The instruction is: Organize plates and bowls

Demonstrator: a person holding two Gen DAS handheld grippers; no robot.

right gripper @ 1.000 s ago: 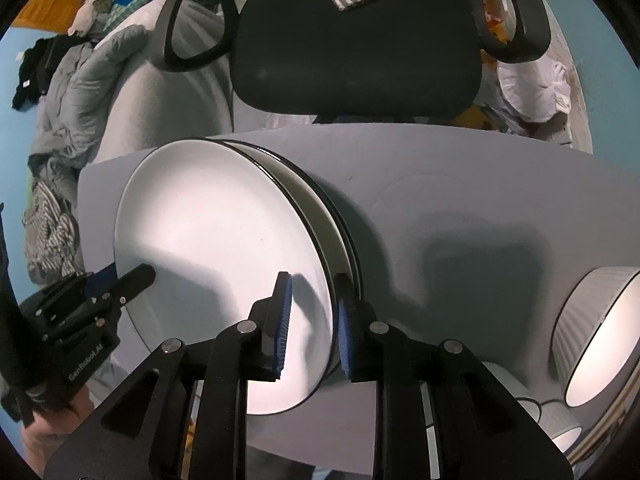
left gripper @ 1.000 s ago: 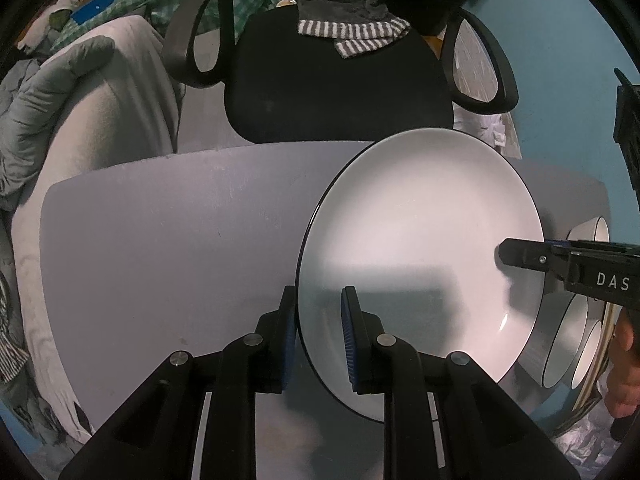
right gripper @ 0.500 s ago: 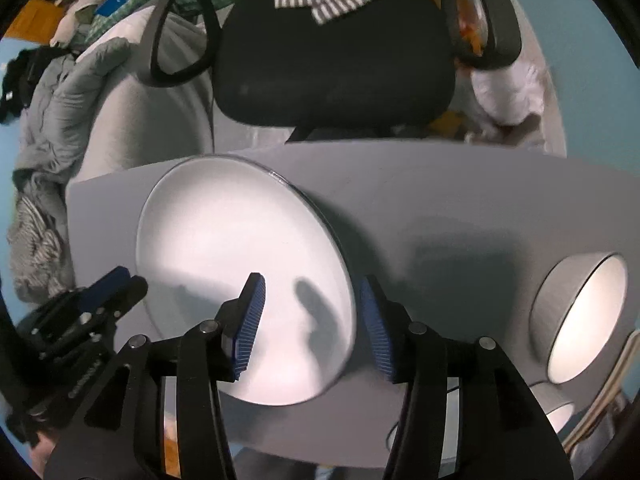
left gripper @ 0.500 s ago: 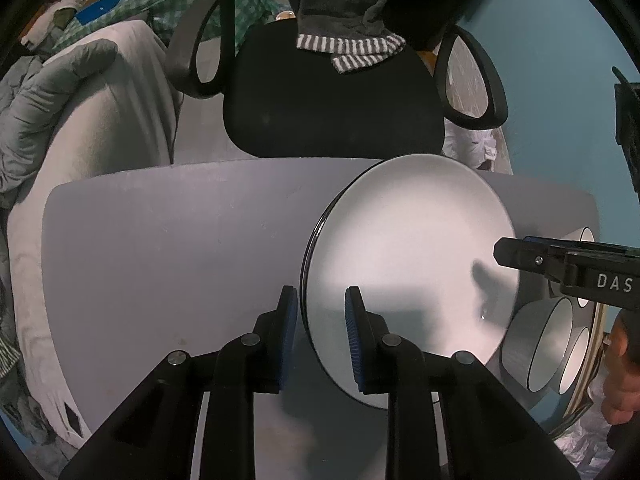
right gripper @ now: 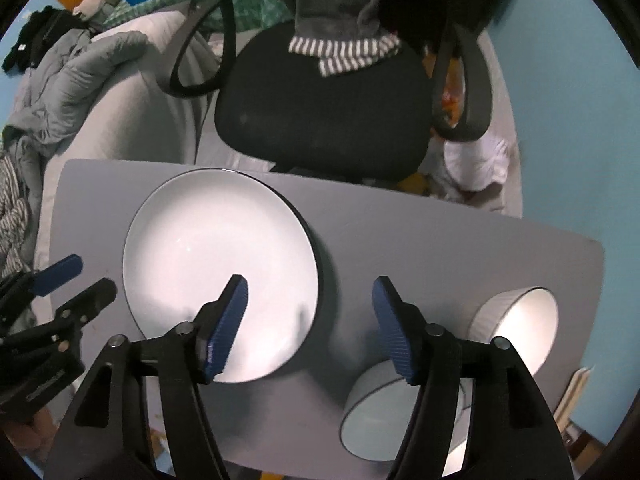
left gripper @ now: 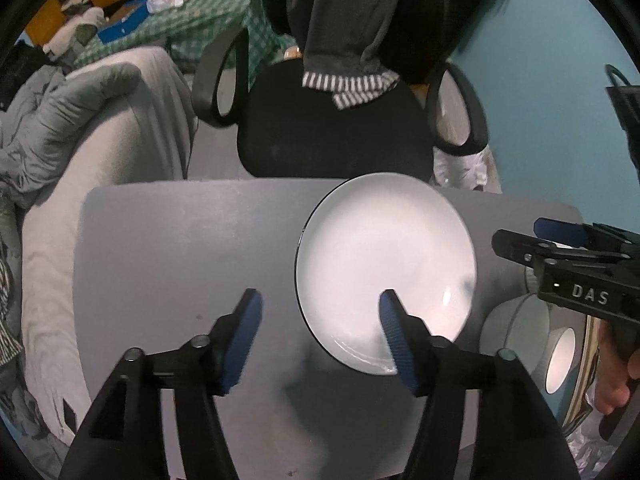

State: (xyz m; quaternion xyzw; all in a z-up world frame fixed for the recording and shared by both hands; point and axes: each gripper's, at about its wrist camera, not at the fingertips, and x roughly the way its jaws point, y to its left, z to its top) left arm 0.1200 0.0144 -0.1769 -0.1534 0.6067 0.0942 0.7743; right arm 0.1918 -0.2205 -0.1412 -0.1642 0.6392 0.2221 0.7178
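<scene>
Releasing: both grippers hang over the tabletop with their jaws opening; neither holds anything.
Left gripper: jaws wide; the near-left rim of the plate shows between them, but the pads stand clear of it.
Right gripper: jaws wide; the plate's right rim shows between them, untouched.
Plate: white, dark-rimmed, lying flat toward the far edge of the tabletop, left of the middle in the right wrist view; whether another plate lies beneath it cannot be told.
Bowls: one ribbed bowl near the right edge, another bowl at the near edge, partly hidden behind the right gripper's finger.
Surroundings: black chair just beyond the far edge.
Risk, plate: probably a low finger could clip the rim and slide the plate toward the far edge.
Risk, bowls: the near bowl sits close to the edge; a sideways nudge from the right gripper could likely tip it off.
</scene>
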